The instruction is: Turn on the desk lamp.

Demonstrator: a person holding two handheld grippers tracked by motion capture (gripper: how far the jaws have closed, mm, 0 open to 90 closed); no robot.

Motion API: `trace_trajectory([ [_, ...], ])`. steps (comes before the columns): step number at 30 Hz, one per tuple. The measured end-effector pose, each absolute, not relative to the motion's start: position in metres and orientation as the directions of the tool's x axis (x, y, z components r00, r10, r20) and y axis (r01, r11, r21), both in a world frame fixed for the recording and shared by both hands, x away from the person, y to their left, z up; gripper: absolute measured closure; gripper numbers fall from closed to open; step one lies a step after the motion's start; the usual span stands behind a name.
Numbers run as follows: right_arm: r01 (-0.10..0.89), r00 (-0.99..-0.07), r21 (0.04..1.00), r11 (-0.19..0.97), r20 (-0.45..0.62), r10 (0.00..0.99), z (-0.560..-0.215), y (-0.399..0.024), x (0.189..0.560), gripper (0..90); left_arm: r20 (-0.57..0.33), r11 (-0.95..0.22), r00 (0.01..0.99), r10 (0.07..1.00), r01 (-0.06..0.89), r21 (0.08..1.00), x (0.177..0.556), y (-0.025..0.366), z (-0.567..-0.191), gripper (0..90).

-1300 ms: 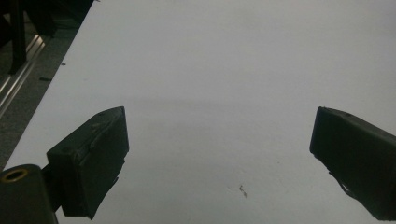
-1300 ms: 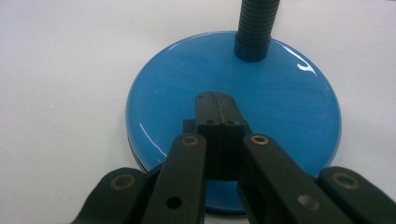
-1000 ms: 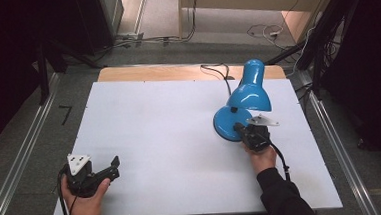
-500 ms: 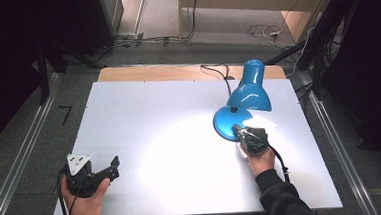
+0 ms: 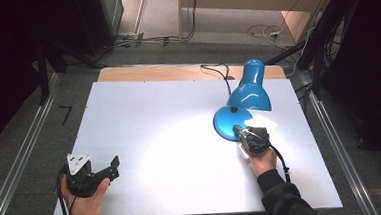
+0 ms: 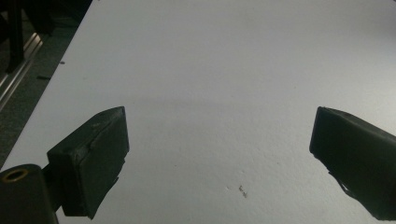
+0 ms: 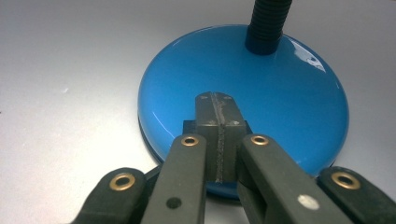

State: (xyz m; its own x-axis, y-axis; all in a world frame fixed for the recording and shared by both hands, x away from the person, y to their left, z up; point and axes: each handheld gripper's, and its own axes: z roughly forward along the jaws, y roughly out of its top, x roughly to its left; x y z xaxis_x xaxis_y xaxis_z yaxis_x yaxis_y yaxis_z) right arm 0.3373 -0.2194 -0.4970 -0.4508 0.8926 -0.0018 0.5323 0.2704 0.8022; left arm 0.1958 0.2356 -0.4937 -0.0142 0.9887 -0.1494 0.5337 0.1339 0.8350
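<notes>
A blue desk lamp (image 5: pixel 250 91) stands at the right of the white table (image 5: pixel 143 105), its shade tilted down and lit. A bright pool of light (image 5: pixel 180 138) lies on the table to the left of its round base (image 5: pixel 225 121). My right gripper (image 5: pixel 238 130) is shut, with its tips resting on the near edge of the base. In the right gripper view the closed jaws (image 7: pixel 217 106) lie on the glossy blue base (image 7: pixel 280 84), above a small dark part at the rim. My left gripper (image 5: pixel 113 168) is held open near the front left corner, its jaws (image 6: pixel 219 158) wide apart over bare table.
The lamp's black cord (image 5: pixel 216 71) runs from the base to the table's far edge. A strip of wood (image 5: pixel 151 72) borders the back of the table. Metal rails (image 5: pixel 17 168) run along both sides, and cables lie on the floor beyond.
The lamp has come on: a bright patch now lies on the table where there was none a second ago. The right gripper stays at the base. The left gripper has not moved.
</notes>
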Motion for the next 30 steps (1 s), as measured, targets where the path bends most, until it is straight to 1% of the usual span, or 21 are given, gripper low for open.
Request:
trace_trajectory([
  [1, 0.533, -0.449, 0.802, 0.269, 0.000, 0.893, -0.497, -0.220, 0.337, 86.2, -0.150, 0.135, -0.015, 0.989, 0.534, 0.835, 0.196, 0.236, -0.494, 5.6],
  [2, 0.533, -0.450, 0.804, 0.264, 0.005, 0.893, -0.496, -0.220, 0.336, 81.4, -0.150, 0.134, -0.014, 0.989, 0.535, 0.834, 0.196, 0.236, -0.494, 5.6],
  [3, 0.535, -0.451, 0.804, 0.258, 0.013, 0.892, -0.496, -0.220, 0.336, 78.9, -0.150, 0.135, -0.014, 0.989, 0.535, 0.834, 0.196, 0.236, -0.494, 5.6],
  [6, 0.535, -0.449, 0.807, 0.251, 0.020, 0.893, -0.495, -0.222, 0.336, 77.4, -0.151, 0.135, -0.014, 0.988, 0.535, 0.834, 0.196, 0.236, -0.494, 5.6],
  [7, 0.541, -0.447, 0.806, 0.242, 0.032, 0.894, -0.495, -0.225, 0.337, 74.7, -0.151, 0.135, -0.014, 0.988, 0.534, 0.835, 0.196, 0.236, -0.494, 5.6],
  [13, 0.550, -0.447, 0.803, 0.229, 0.052, 0.893, -0.492, -0.228, 0.335, 67.2, -0.150, 0.132, -0.010, 0.989, 0.535, 0.835, 0.196, 0.235, -0.494, 5.6],
  [26, 0.558, -0.477, 0.794, 0.241, 0.070, 0.876, -0.485, -0.232, 0.331, 39.8, -0.152, 0.131, -0.005, 0.988, 0.540, 0.832, 0.196, 0.234, -0.494, 5.6],
  [30, 0.553, -0.485, 0.796, 0.247, 0.066, 0.872, -0.483, -0.236, 0.328, 38.1, -0.153, 0.131, -0.004, 0.988, 0.539, 0.832, 0.196, 0.234, -0.494, 5.6],
])
